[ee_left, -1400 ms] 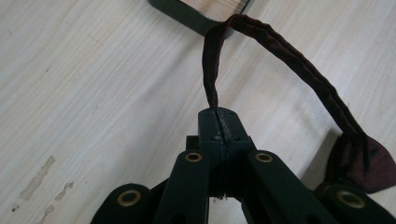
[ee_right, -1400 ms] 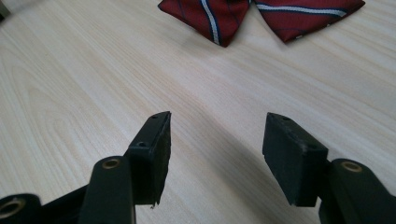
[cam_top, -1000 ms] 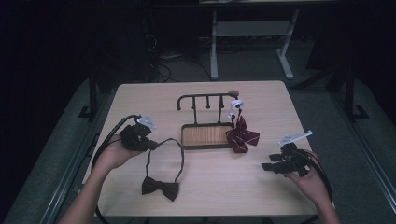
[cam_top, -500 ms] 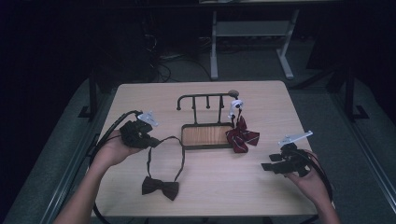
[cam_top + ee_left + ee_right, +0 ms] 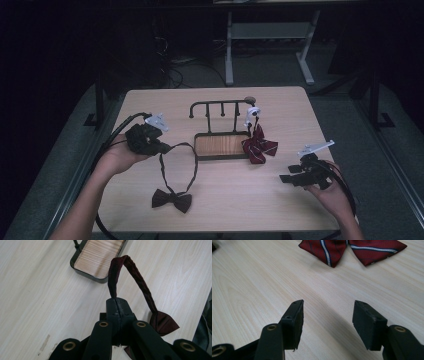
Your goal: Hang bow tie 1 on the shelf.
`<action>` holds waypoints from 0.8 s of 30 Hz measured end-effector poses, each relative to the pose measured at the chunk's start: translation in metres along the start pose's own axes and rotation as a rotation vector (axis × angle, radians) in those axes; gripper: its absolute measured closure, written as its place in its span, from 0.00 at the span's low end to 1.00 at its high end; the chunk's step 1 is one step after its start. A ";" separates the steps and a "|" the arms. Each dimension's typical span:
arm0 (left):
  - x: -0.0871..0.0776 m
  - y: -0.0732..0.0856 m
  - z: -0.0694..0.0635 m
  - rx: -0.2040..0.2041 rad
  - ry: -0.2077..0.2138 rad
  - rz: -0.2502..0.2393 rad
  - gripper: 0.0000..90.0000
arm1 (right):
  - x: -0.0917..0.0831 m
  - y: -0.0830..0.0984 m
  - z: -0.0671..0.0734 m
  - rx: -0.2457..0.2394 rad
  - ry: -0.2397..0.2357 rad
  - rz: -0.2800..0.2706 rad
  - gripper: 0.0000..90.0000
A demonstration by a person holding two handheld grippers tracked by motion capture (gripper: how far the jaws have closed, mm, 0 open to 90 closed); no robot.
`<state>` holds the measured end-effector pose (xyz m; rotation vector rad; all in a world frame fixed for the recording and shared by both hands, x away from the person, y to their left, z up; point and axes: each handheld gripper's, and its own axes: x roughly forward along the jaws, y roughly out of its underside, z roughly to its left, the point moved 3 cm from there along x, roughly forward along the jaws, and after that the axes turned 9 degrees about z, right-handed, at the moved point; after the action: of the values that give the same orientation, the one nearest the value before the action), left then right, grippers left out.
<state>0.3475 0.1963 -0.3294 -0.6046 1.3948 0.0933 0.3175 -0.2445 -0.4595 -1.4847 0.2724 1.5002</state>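
L tongs [image 5: 117, 305] clamped shut on neck strap [image 5: 140, 281] of dark bow tie [image 5: 172, 200]; strap loop arcs up out of the tips, the bow itself lies on desk [image 5: 230, 200] near the front edge, on person's side of L tongs. Long axis of strap runs bow → tongs, approx toward the rack. Hook rack [image 5: 220, 107] w/ wood tray base [image 5: 221, 145] sits just to the right of L tongs in high view; L hand clearly nearer. Striped red bow tie [image 5: 259, 147] hangs off rack's right end already. R tongs [image 5: 327, 322] wide open, nothing between, hovering over bare desk, well apart from dark tie. Judgement: next = carry loop to a free hook.
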 end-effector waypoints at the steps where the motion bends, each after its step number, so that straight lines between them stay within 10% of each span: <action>1: -0.002 -0.001 0.001 0.016 -0.004 0.008 1.00 | 0.000 0.000 0.000 0.001 -0.001 -0.001 0.47; 24: -0.019 -0.026 0.010 0.020 -0.010 0.006 1.00 | -0.003 0.002 -0.002 0.007 -0.001 -0.009 0.47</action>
<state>0.3632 0.1843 -0.3020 -0.5827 1.3860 0.0867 0.3168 -0.2477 -0.4582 -1.4777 0.2703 1.4917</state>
